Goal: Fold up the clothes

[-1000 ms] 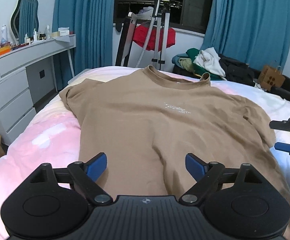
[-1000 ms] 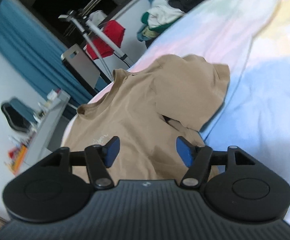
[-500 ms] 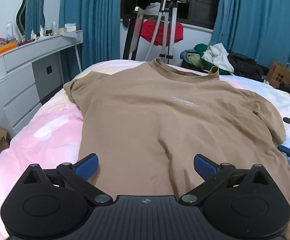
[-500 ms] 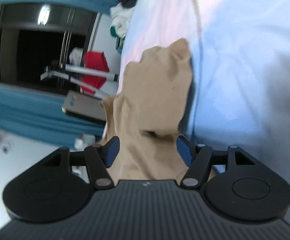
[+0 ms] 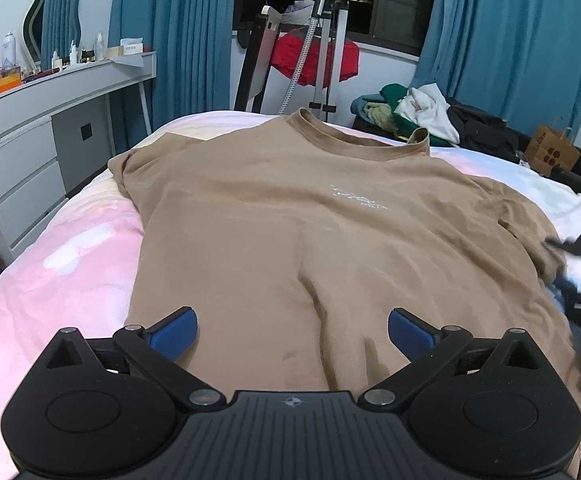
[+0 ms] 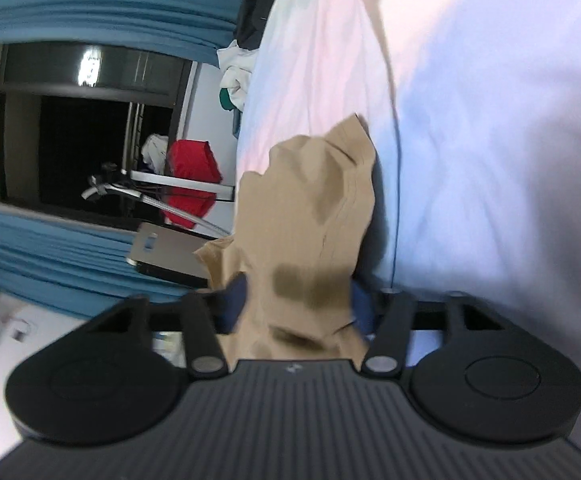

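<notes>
Tan T-shirt (image 6: pixel 306 236) fabric between the closing right tongs (image 6: pixel 296 304).

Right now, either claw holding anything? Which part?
Left claw is open above the T-shirt's hem, holding nothing. Right claw is closing on a bunched sleeve-side edge of that T-shirt.

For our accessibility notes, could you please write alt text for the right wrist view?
The right gripper is closing on a bunched edge of the tan T-shirt, which fills the gap between its blue pads. The view is rolled sideways and blurred: the pale pastel bedsheet fills the right, with teal curtains and a dark window on the left.
</notes>
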### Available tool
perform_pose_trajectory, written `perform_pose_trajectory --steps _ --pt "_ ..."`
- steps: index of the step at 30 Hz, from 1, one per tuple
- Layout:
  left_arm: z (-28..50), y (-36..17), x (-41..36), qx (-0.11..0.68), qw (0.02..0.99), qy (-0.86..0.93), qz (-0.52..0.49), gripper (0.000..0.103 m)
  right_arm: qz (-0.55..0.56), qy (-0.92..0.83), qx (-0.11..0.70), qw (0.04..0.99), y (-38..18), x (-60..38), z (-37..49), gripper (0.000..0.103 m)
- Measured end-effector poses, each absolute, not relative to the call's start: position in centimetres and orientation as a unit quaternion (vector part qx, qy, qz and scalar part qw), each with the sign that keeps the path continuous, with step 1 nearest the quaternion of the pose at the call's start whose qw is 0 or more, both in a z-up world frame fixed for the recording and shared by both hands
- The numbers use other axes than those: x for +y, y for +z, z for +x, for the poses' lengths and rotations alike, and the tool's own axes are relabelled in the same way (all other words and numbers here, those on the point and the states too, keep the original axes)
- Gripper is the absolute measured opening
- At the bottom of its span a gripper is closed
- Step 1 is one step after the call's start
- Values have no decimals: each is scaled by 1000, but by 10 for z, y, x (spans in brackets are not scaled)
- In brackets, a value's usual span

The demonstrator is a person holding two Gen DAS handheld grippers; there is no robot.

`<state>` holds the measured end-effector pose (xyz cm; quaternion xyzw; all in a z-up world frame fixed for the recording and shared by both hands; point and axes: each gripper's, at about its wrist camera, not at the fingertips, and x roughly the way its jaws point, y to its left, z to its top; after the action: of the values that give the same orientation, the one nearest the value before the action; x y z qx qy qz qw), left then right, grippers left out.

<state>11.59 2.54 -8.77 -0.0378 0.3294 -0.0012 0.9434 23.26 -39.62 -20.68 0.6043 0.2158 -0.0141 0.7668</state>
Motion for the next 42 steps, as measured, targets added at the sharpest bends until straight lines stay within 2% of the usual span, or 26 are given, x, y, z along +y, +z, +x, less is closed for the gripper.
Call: perform_pose_trajectory --steps 1,6,10,14,18,20,21,22,23,24,25,29,33,35,39,42 --pt "117 -88 26 329 944 -1 -37 103 590 -20 224 775 -206 -396 237 15" --pt "118 -87 28 324 945 -6 -49 103 526 -76 203 823 -173 -417 238 7" --pt "119 -86 30 319 946 -15 -54 102 466 -121 164 861 -136 -448 237 7" --pt "122 -88 30 324 944 -20 -52 102 415 -153 169 881 -136 -468 242 7" --pt "122 -88 28 330 942 -42 -50 102 481 -169 208 835 -164 -491 236 12" --pt "119 -87 24 328 942 -53 -43 102 512 -164 214 815 -166 -496 227 16" --pt "117 -87 22 326 943 -57 -38 102 525 -159 208 810 -165 -497 221 26" --pt "116 -86 20 324 944 -62 -33 102 534 -156 195 808 -161 -496 215 45" --pt "114 -86 17 322 944 -67 -28 102 538 -151 181 809 -156 -492 208 57" --pt "112 -86 16 321 944 -69 -24 102 541 -145 169 811 -150 -487 202 75" --pt "111 -87 14 319 945 -72 -21 102 544 -135 163 812 -146 -481 197 82" --pt "111 -86 14 317 946 -69 -22 102 564 -73 194 799 -146 -450 202 82" --pt "117 -88 24 320 945 -48 -42 102 566 -61 253 782 -181 -424 239 82" --pt "123 -89 31 322 944 -39 -57 102 542 -75 240 802 -194 -415 254 82" --pt "128 -87 40 317 944 -33 -86 102 444 -50 179 877 -182 -401 283 82" --pt "135 -90 40 311 946 -37 -88 102 411 -68 171 893 -181 -402 310 82"
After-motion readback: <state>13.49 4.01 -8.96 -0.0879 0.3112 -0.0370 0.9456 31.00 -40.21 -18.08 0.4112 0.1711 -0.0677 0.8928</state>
